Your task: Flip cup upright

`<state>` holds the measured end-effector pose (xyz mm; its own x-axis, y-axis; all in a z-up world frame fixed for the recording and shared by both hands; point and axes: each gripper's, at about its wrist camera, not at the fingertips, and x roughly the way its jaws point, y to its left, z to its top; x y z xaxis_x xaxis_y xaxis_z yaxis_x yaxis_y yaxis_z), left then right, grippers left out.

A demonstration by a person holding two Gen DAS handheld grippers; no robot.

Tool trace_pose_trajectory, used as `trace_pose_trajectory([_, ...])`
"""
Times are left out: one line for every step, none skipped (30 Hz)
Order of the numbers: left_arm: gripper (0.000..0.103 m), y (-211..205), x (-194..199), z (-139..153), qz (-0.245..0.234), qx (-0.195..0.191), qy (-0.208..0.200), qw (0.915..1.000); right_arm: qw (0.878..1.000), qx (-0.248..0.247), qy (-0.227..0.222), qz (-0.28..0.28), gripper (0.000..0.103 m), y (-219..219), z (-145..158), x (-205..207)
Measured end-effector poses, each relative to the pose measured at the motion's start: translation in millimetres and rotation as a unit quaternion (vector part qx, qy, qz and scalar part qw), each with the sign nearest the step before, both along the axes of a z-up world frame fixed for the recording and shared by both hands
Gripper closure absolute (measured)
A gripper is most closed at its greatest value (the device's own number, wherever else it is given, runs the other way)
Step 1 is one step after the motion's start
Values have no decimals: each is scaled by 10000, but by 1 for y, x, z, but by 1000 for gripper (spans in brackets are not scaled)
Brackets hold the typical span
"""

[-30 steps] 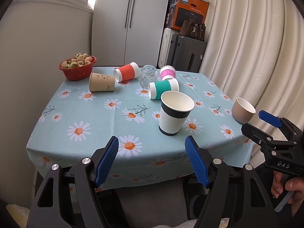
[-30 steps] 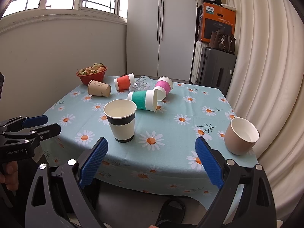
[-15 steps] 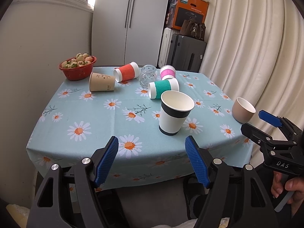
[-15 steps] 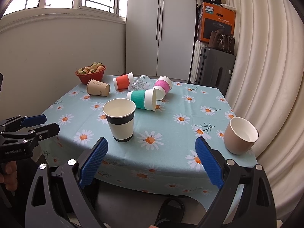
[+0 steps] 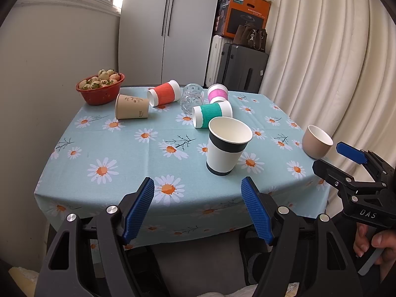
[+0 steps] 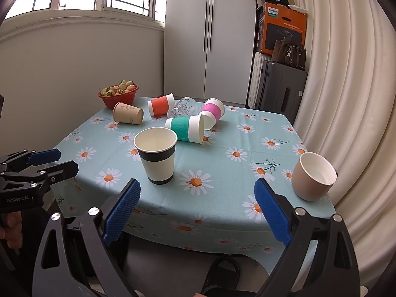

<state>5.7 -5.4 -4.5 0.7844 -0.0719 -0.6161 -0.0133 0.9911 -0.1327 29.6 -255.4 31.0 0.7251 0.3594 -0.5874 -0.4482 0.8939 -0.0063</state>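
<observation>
Several cups lie on their sides on the daisy tablecloth: a teal-sleeved cup [image 5: 212,116] [image 6: 186,129], a pink-sleeved cup [image 5: 217,93] [image 6: 212,112], an orange-sleeved cup [image 5: 163,95] [image 6: 160,104], a brown paper cup [image 5: 132,106] [image 6: 128,113] and a clear glass [image 5: 191,97] [image 6: 182,106]. A white cup with a dark band [image 5: 226,146] [image 6: 157,154] and a beige cup [image 5: 316,141] [image 6: 313,175] stand upright. My left gripper [image 5: 198,209] and right gripper [image 6: 196,211] are open and empty, off the table's near edge.
A red bowl of fruit [image 5: 100,89] [image 6: 118,95] sits at the table's far left corner. Curtains [image 6: 346,99] hang close on the right. Suitcases [image 6: 278,91] and a white cabinet [image 6: 210,37] stand behind the table. The beige cup is near the right edge.
</observation>
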Motion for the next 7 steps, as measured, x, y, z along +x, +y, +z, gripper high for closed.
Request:
trace_pose_trajectory([32,0,0,0,-2,1,1,10000,10000,2,-2,-1,11,0,0,0])
trace_pose_trajectory([32,0,0,0,-6,2,5,10000,10000,2,-3,-1,11,0,0,0])
trace_pose_trajectory([32,0,0,0,-9,5,9,10000,10000,3,-4,-1,11,0,0,0])
trace_pose_trajectory([32,0,0,0,-11,12,12,10000,10000,-2,-2,1,11,0,0,0])
trace_pose_trajectory([32,0,0,0,-11,12,10,10000,10000,1,0,2,11,0,0,0])
trace_pose_trajectory([32,0,0,0,-12,8,11,10000,10000,-3,0,0,11,0,0,0])
trace_pose_trajectory([32,0,0,-1,-14,5,12,10000,10000,-4,1,-2,11,0,0,0])
